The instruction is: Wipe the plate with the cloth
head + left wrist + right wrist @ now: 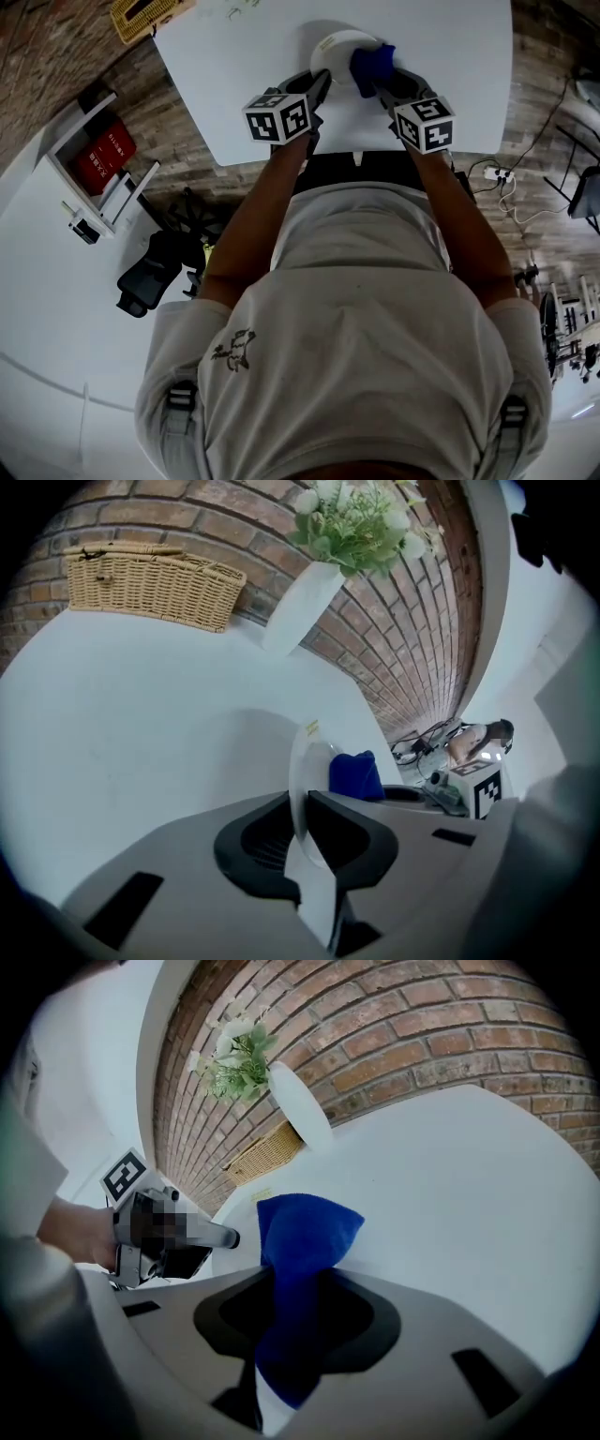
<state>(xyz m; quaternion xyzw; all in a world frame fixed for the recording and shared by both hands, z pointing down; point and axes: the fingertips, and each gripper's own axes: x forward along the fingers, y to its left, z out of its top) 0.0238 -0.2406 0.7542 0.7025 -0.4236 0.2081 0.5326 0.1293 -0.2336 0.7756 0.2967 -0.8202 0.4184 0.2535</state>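
Fingers of the left gripper [305,829] are clamped on the rim of a round, glossy white plate [302,766], which stands on edge between them and rises past their tips. The right gripper [295,1309] has its fingers pinched on a soft blue cloth [302,1232]; the bunched end juts beyond those fingertips and sits against the plate's face. Below both lies a white table [450,56], and far beyond the left fingertips a woven wicker basket [150,583] sits by the brick wall.
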